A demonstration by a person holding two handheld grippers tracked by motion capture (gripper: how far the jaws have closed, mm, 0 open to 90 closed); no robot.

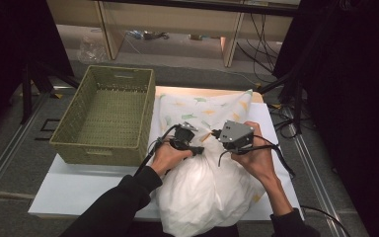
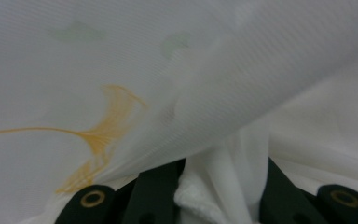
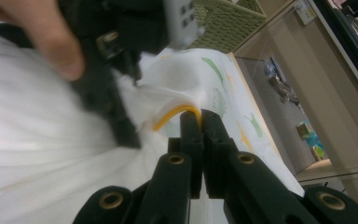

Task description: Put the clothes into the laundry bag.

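The pillow (image 1: pixel 202 187), half inside its leaf-print case (image 1: pixel 212 111), lies lower centre of the high view, long axis running from the near edge toward the case's open far end. The left tool (image 1: pixel 190 139) pinches a fold of white cloth; the right tool (image 1: pixel 222 137) is pressed together on the yellow-piped hem (image 3: pixel 177 114). Casing is midway, judging by the bare bulge; next, both should draw the hem toward the near edge. A basket (image 1: pixel 106 116) sits at left on the tabletop (image 1: pixel 79 187).

Black sleeves (image 1: pixel 128 190), black-jawed grippers with brass rivets (image 3: pixel 175 159), trailing black cables (image 1: pixel 276 153)
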